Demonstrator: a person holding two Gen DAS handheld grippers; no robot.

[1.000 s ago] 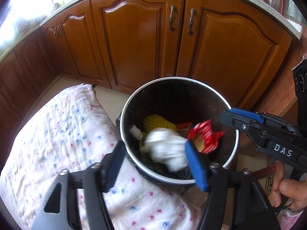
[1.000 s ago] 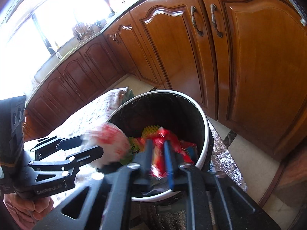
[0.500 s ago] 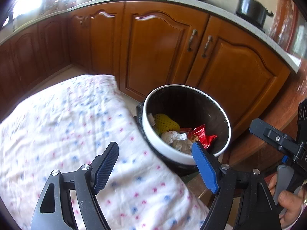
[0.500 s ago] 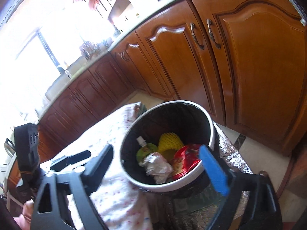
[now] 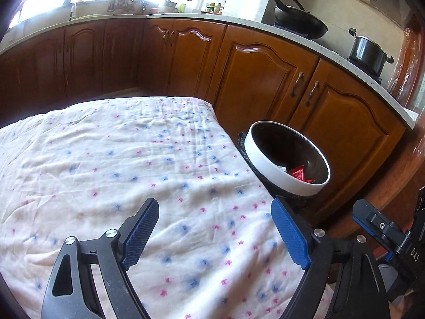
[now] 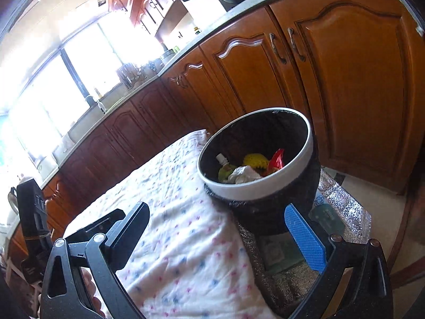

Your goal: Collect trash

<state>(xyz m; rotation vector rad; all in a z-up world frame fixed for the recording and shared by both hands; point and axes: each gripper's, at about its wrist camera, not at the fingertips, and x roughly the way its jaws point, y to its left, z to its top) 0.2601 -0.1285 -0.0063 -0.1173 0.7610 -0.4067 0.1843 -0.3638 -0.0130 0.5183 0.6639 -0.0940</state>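
Now both loads are lying in the bin (image 6: 309,143), lower right; the left claw (image 5: 215,236) is being spread empty, the right claw (image 6: 225,234) gaping empty over the cleared desk (image 5: 106,159).

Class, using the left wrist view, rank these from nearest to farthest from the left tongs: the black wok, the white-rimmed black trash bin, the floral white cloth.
1. Floral white cloth, directly beneath the left tongs.
2. White-rimmed black trash bin, ahead right.
3. Black wok, on the far counter.

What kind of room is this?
Most likely a home kitchen. Wooden cabinets run under a long countertop, a black wok and a pot sit on it, and a trash bin stands beside a cloth-covered table.
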